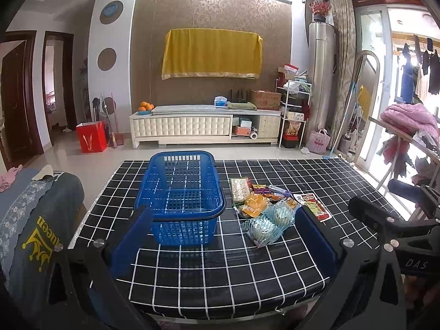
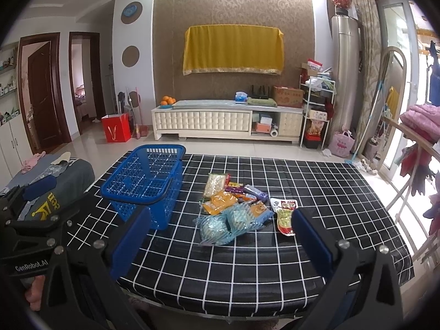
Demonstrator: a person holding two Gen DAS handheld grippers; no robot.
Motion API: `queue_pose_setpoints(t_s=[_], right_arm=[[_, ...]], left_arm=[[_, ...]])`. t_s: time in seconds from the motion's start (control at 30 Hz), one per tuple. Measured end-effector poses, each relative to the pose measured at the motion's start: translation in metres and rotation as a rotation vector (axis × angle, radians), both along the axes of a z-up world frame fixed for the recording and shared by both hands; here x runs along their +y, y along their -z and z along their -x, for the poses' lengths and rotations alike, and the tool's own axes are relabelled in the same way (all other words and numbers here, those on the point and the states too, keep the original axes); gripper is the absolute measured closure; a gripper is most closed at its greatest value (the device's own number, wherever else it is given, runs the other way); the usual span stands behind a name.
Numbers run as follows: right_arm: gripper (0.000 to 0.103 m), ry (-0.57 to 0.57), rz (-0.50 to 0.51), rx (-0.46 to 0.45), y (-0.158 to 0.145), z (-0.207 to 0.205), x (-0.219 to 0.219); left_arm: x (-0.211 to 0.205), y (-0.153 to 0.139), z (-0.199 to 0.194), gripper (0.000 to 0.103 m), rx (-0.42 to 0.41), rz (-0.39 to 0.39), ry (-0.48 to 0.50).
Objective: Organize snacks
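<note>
The left gripper [image 1: 222,236] is held above the near edge of the table [image 1: 275,275], its blue pads spread wide with nothing between them; it grips nothing. Beyond its left pad sits the basket [image 1: 180,189], and beyond its right pad lies the snack pile [image 1: 271,206]. The right gripper [image 2: 220,236] hovers at about the same height beside it, jaws likewise wide apart and empty, aimed more squarely at the pile [image 2: 236,209].

The blue mesh basket stands upright on the checked cloth, left of the snacks and just apart from them. Through its open top and slatted walls only its own floor shows: it looks empty. Its black handle [image 1: 189,216] lies folded down along the near rim.

All the snacks are on the cloth in one loose heap, overlapping each other: two pale blue netted packs [image 1: 264,227] nearest the grippers, orange packets [image 1: 254,205] behind them, a long whitish pack [image 1: 239,189] and purple wrappers [image 1: 271,189] at the back, and a red-and-green packet [image 1: 313,206] at the right edge, lying slightly apart.

By my reading, the task is at its very start. Nothing is in the basket, no packet is lifted, and every snack is still to be moved. The netted packs, closest and on top, seem the easiest first pick.
</note>
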State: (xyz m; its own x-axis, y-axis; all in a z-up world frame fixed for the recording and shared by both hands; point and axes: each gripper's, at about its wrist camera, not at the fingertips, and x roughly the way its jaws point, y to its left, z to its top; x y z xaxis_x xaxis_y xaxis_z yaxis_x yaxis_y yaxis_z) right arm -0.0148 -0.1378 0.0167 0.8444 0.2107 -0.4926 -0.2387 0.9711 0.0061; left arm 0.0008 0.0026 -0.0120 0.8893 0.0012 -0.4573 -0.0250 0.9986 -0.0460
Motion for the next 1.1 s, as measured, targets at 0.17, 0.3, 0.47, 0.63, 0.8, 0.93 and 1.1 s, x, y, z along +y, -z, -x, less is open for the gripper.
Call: queue_pose_setpoints(t_s=[0.17, 0.3, 0.47, 0.63, 0.8, 0.93, 1.1], right_arm=[[0.0, 0.001, 0.002, 0.003, -0.001, -0.001, -0.001], [0.0, 0.002, 0.002, 0.003, -0.001, -0.001, -0.002], [0.0, 0.005, 0.005, 0.0, -0.001, 0.0, -0.002], [0.0, 0.004, 0.007, 0.002, -0.001, 0.0, -0.002], [0.0, 0.0, 0.001, -0.006, -0.006, -0.002, -0.006], [0.0, 0.001, -0.003, -0.007, -0.013, -0.013, -0.015], [0.0, 0.063, 0.03, -0.004, -0.017, -0.04, -0.026]], left_arm=[[0.001, 0.002, 0.001, 0.0, 0.005, 0.004, 0.002], [0.0, 0.002, 0.0, 0.0, 0.004, 0.004, 0.003], [-0.002, 0.001, 0.0, 0.0, 0.004, 0.007, 0.003], [-0.004, 0.0, -0.001, 0.0, 0.003, 0.001, 0.004], [-0.008, -0.008, -0.007, 0.0, -0.005, -0.003, 0.014], [-0.014, -0.014, -0.018, 0.0, -0.01, 0.001, 0.02], [-0.038, -0.017, -0.04, 0.0, -0.008, -0.042, 0.061]])
